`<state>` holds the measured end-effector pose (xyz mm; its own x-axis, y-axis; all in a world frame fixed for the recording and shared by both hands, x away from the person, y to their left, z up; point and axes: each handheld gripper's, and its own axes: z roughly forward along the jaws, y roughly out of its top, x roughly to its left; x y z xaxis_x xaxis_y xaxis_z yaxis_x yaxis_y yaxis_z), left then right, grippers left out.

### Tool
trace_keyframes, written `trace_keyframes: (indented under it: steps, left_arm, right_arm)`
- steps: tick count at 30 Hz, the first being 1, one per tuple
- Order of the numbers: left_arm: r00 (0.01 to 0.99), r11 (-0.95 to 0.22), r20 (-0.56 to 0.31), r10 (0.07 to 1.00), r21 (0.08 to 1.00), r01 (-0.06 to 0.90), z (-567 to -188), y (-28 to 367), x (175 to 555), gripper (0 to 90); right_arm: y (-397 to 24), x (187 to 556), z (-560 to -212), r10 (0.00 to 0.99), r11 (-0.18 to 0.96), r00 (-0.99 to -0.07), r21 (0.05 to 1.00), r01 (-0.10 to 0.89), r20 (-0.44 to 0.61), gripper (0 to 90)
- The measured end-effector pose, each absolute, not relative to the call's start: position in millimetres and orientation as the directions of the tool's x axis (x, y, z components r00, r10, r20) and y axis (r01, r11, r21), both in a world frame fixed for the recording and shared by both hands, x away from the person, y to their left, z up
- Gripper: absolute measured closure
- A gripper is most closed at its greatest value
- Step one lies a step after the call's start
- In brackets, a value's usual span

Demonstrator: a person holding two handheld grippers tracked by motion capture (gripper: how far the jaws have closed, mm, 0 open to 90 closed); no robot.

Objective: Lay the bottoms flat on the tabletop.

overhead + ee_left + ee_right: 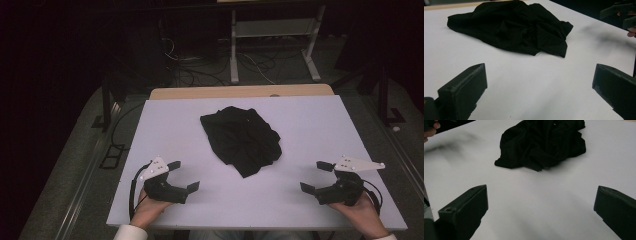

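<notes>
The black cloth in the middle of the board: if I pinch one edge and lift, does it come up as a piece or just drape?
The black cloth lies crumpled in soft folds, so it will likely drape limply. It looks thin, probably light. Pushed, it would probably bunch rather than slide.

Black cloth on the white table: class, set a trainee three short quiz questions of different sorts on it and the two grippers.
1. True or false: the left gripper is shut on the black cloth.
2. The cloth lies: A flat, B crumpled, C rolled?
3. What surface does the cloth rest on?

Key: 1 false, both it and the right gripper are open, apart from the cloth. 2 B. 3 the white table.
</notes>
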<state>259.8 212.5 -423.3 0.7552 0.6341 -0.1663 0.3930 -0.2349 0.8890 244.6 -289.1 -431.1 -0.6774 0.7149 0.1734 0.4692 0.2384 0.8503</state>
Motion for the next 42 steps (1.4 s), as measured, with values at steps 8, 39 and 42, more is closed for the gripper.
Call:
trace_keyframes:
  steps: [8,39,42]
  left_arm:
    - [0.757,-0.243,-0.160,0.634,0.887,0.391,-423,212,260,0.0]
    - [0.758,-0.290,-0.133,0.639,0.870,0.398,-408,200,269,0.0]
    - [0.758,-0.297,-0.127,0.639,0.869,0.396,-405,199,271,0.0]
  right_arm:
    - [-291,243,-429,0.722,0.232,-0.671,0.855,0.464,0.169,0.0]
    - [-289,246,-414,0.725,0.237,-0.665,0.841,0.487,0.181,0.0]
    - [-290,249,-414,0.727,0.237,-0.661,0.837,0.493,0.184,0.0]
